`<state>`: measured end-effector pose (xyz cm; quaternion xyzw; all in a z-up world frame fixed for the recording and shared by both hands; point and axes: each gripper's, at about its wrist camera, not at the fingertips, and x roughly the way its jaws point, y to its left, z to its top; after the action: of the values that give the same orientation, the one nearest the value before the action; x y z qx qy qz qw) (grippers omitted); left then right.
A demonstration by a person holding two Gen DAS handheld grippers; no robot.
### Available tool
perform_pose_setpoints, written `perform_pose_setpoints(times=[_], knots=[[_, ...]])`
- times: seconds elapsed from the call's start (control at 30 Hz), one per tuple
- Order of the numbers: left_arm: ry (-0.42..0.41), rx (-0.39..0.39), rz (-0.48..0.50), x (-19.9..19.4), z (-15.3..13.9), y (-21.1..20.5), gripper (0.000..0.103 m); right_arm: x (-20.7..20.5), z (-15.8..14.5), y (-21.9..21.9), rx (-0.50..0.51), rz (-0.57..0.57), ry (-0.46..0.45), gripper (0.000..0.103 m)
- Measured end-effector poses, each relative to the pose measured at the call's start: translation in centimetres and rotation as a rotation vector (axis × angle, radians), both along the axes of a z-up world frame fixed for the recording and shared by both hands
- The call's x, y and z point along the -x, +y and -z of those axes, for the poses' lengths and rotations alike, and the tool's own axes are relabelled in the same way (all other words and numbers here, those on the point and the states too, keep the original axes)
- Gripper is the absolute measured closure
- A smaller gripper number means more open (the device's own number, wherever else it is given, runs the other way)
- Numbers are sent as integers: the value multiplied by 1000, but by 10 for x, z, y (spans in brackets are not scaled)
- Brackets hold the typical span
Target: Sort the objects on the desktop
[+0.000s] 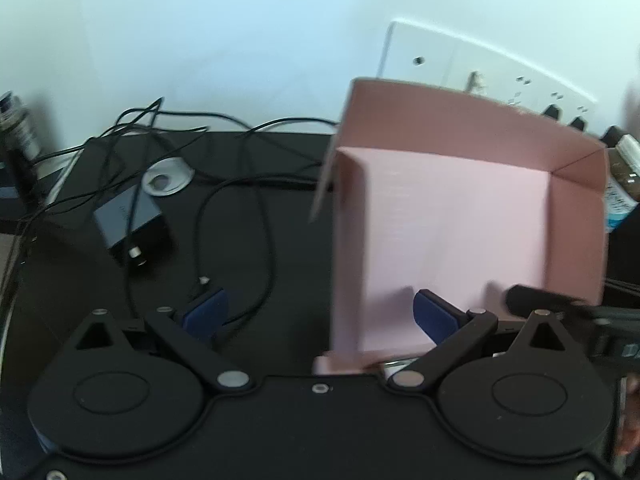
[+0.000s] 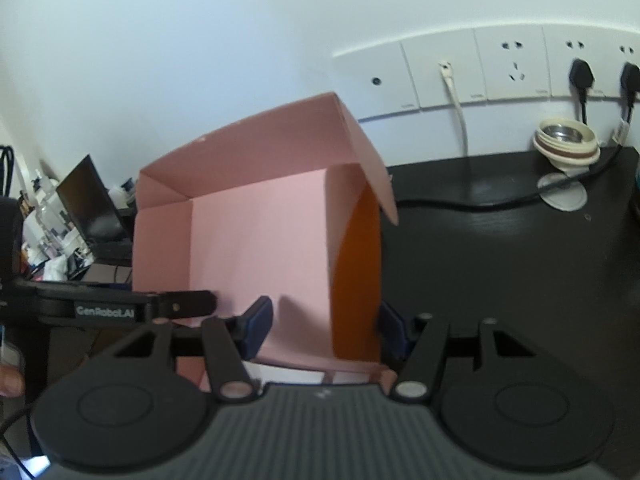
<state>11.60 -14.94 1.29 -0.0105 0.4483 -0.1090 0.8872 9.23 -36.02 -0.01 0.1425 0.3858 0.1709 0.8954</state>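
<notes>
The pink box (image 2: 256, 236) sits open and empty on the black desk (image 2: 500, 264), so sorting is judged barely begun; next comes fetching the charger (image 1: 130, 226) left of the box. The left gripper (image 1: 320, 316), jaws wide, straddles the box's left wall, apparently not clamped. The right gripper (image 2: 326, 328), tilted downward, brackets the right wall, half-open.

We see the open pink cardboard box (image 2: 256, 236) as matt paperboard, the black desk (image 2: 500, 264) faintly glossy woodgrain, our claws' blue pads (image 1: 206, 314) smooth.
</notes>
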Motion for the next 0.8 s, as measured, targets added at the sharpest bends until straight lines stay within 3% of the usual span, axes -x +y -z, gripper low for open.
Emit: perform_pose_setpoints(times=[0.43, 0.8], knots=[[-40, 25, 150, 24, -6, -20, 3, 14, -13, 1, 54, -38, -34, 45], [-6, 31, 192, 42, -4, -15, 3, 33, -22, 11, 206, -162, -137, 45]])
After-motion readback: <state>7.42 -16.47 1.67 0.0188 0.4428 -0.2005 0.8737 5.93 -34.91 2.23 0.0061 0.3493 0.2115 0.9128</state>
